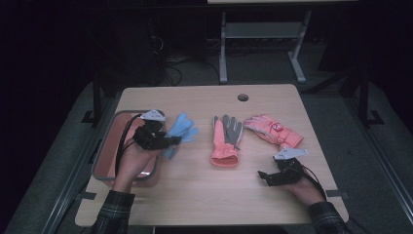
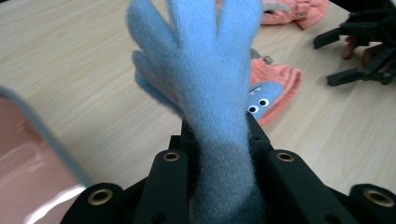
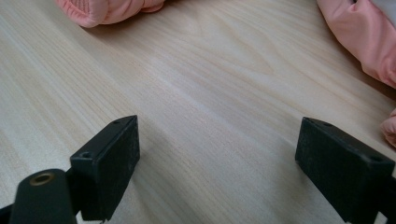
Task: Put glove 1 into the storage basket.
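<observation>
A fluffy light-blue glove point(image 1: 181, 127) hangs over the table, its cuff pinched in my left gripper point(image 1: 174, 141), just right of the pink tray. In the left gripper view the blue glove point(image 2: 205, 70) rises out of the left gripper point(image 2: 224, 154), fingers spread upward. A coral glove with a grey palm point(image 1: 226, 139) lies flat mid-table, and its cuff point(image 2: 280, 84) sits behind the blue one. A pink glove point(image 1: 272, 129) lies to its right. Low at the front right, my right gripper point(image 1: 263, 178) is open over bare wood point(image 3: 217, 154).
A pink tray with a grey rim point(image 1: 104, 151) stands at the table's left edge, under my left forearm; its corner point(image 2: 56, 140) is close below the left gripper. A cable hole point(image 1: 242, 97) sits near the far edge. A desk frame point(image 1: 223, 48) stands beyond the table.
</observation>
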The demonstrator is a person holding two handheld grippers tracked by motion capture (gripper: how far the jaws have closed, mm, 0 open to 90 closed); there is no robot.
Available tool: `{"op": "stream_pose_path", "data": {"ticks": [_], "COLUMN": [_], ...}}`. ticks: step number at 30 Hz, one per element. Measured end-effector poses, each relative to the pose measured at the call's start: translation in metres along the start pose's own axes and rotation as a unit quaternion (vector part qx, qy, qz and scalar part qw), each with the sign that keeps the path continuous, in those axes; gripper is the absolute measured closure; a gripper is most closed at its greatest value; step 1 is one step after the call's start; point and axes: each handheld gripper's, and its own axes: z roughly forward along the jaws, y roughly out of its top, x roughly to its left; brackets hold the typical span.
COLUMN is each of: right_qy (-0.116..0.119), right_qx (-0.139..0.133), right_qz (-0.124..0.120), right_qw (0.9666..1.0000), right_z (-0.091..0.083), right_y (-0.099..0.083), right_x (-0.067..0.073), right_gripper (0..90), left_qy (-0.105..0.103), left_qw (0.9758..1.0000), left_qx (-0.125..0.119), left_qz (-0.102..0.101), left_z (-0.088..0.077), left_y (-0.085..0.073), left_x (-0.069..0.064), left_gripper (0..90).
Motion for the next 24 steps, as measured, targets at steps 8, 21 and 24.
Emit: {"op": "stream_pose_path", "data": {"ticks": [8,21,24], "right_qy": [0.001,0.002,0.002], "right_qx": [0.0,0.0,0.0], "right_qz": [-0.002,-0.004,-0.005], "right_qw": [1.0,1.0,1.0], "right_z": [0.0,0.0,0.001], "right_y": [0.0,0.0,0.0], "right_x": [0.0,0.0,-0.001], "right_gripper": [12.9,12.8,12.8], "left_qy": [0.027,0.08,0.104], "left_qw": [0.9993,0.9947,0.9916], "left_qx": [-0.012,-0.025,-0.02], "left_qz": [-0.022,-0.06,-0.074], "left_z": [-0.013,-0.033,-0.037], "left_y": [-0.007,-0.025,-0.033], "left_x": [0.019,0.05,0.06], "left_gripper": [75.7,75.7,75.7]}}
